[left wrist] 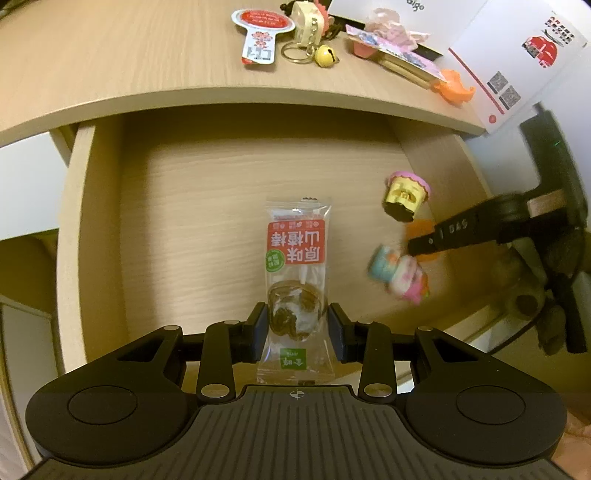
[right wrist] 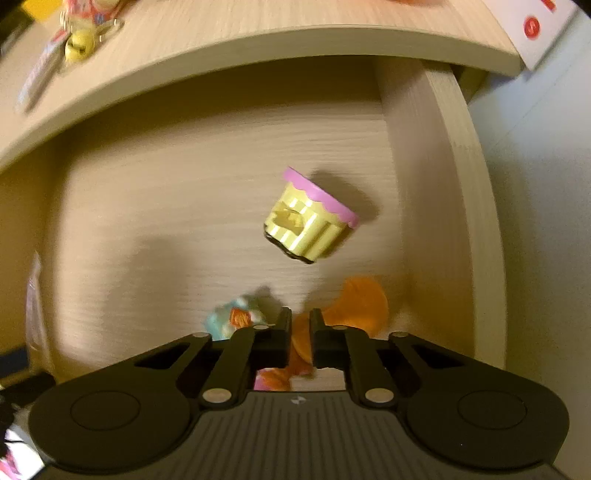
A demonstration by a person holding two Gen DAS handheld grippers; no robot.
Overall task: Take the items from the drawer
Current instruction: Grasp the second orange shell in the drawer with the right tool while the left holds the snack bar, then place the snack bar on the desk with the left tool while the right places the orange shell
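The drawer (left wrist: 92, 229) is pulled open under a desk top. A clear snack packet (left wrist: 297, 243) with a red label lies lengthwise on the drawer floor, and my left gripper (left wrist: 297, 326) is shut on its near end, pads pressing a brown disc inside. At the drawer's right, my right gripper (left wrist: 415, 245) (right wrist: 301, 325) is shut on an orange part (right wrist: 301, 343) of a small blue, white and pink toy (left wrist: 397, 275), which is blurred. A yellow cupcake toy (left wrist: 406, 197) (right wrist: 310, 218) with a pink rim lies tipped over beyond it.
On the desk top (left wrist: 129, 55) above the drawer lie a red and white tag (left wrist: 260, 33), a keychain with a yellow bell (left wrist: 325, 55), a pink packet (left wrist: 391, 48), an orange piece (left wrist: 454, 86) and a white box (left wrist: 517, 62). The drawer's right wall (right wrist: 465, 206) is close to my right gripper.
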